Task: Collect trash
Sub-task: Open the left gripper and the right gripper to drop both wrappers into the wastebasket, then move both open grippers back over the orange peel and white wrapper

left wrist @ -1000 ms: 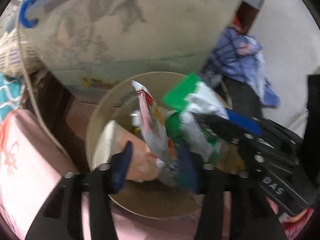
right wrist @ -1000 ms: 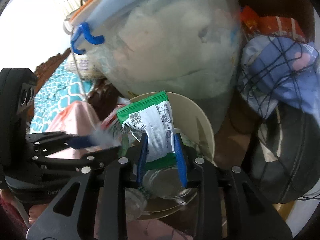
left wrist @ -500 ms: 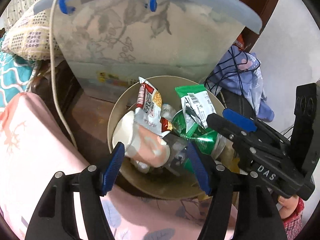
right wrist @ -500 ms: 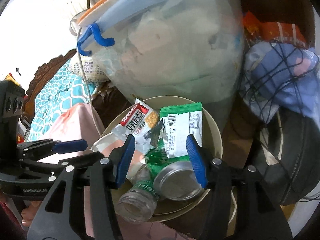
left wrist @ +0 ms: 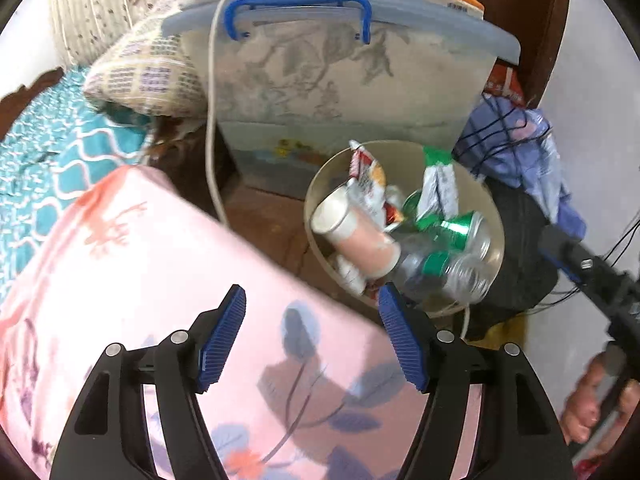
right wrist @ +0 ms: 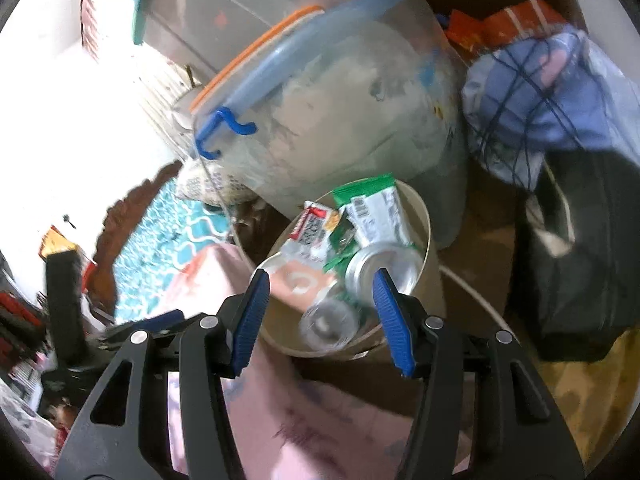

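Observation:
A round beige trash bin (left wrist: pixel 316 184) stands on the floor beside the bed, also in the right wrist view (right wrist: pixel 426 216). In it lie a pink paper cup (left wrist: pixel 356 236), a red-and-white wrapper (left wrist: pixel 366 178), a green-and-white wrapper (right wrist: pixel 372 208), a green can (left wrist: pixel 460 228) and a clear bottle (right wrist: pixel 328 322). My left gripper (left wrist: pixel 312 336) is open and empty over the pink bedding, back from the bin. My right gripper (right wrist: pixel 318 316) is open and empty just above the bin's near rim.
A clear storage box (left wrist: pixel 340 92) with blue handles stands behind the bin. Pink floral bedding (left wrist: pixel 160 280) fills the near left. Blue cloth in a net (right wrist: pixel 540 92) and a black bag (right wrist: pixel 580 260) lie right of the bin. A white cord (left wrist: pixel 210 140) hangs down.
Both grippers let go of their wrappers into the bin, opened wide and pulled back and up. The left gripper has drawn away to the left over the bedding.

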Demonstrator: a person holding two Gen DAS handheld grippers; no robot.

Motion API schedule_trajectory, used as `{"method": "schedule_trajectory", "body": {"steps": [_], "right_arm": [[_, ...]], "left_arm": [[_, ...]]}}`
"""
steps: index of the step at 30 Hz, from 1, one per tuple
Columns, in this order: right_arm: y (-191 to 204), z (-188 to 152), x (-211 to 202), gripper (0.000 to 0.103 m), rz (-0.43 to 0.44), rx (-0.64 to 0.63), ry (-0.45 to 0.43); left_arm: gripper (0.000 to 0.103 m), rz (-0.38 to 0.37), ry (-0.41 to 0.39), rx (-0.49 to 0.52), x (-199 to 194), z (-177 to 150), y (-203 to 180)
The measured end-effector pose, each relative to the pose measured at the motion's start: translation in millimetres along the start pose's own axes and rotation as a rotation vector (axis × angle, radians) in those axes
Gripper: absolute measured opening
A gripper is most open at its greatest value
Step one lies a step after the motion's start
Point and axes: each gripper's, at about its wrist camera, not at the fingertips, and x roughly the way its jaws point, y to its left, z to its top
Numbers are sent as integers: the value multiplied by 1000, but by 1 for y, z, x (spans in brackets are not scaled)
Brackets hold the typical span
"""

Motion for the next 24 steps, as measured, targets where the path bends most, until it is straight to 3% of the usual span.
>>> {"method": "schedule_trajectory", "body": {"steps": [7, 10, 24], "right_arm": [[8, -20, -20, 59, 28, 55, -17], [16, -26, -26, 63, 23, 48, -24], [60, -50, -46, 64, 60, 6, -34]], "left_arm": [[67, 44, -18, -7, -26, -30, 6], [70, 65, -32, -4, -37, -42, 8], [71, 108, -60, -56, -87, -93, 38]]}}
